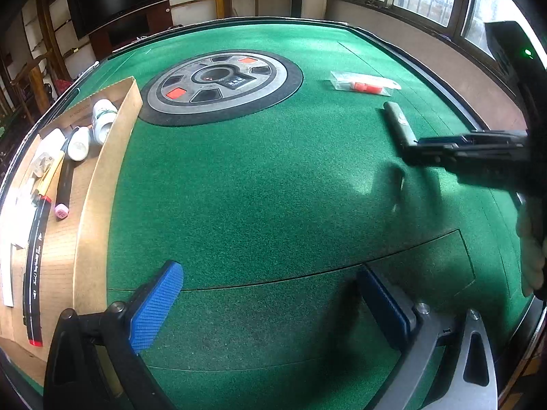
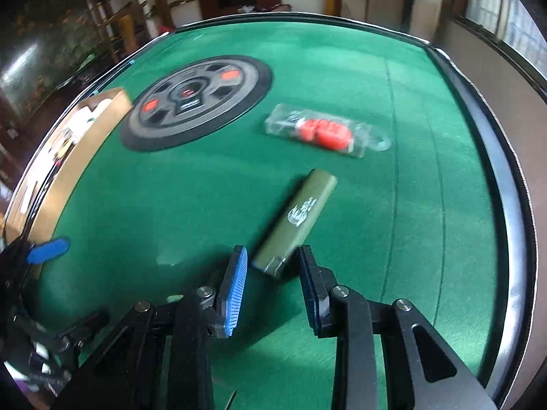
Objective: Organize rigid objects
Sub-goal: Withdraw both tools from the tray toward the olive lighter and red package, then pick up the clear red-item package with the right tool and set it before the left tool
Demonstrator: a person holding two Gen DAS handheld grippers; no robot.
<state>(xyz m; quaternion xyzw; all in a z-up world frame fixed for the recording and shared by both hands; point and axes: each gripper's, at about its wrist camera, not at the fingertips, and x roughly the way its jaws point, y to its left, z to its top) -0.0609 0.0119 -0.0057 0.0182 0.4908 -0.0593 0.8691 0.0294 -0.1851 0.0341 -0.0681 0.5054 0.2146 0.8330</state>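
An olive-green lighter (image 2: 295, 222) lies on the green felt table (image 2: 171, 188); it also shows in the left wrist view (image 1: 398, 121). My right gripper (image 2: 271, 261) is open, its blue pads on either side of the lighter's near end, not closed on it; it shows from the side in the left wrist view (image 1: 410, 152). A clear packet with red pieces (image 2: 324, 131) lies beyond the lighter, also in the left wrist view (image 1: 364, 83). My left gripper (image 1: 270, 294) is open and empty over bare felt. A cardboard box (image 1: 102, 177) at the left holds several items.
The box holds white bottles (image 1: 102, 119), a marker with a pink cap (image 1: 63, 188) and a black tube (image 1: 36, 266). A round grey and black console (image 1: 222, 83) sits in the table's middle. The raised dark table rim (image 2: 506, 171) runs along the right.
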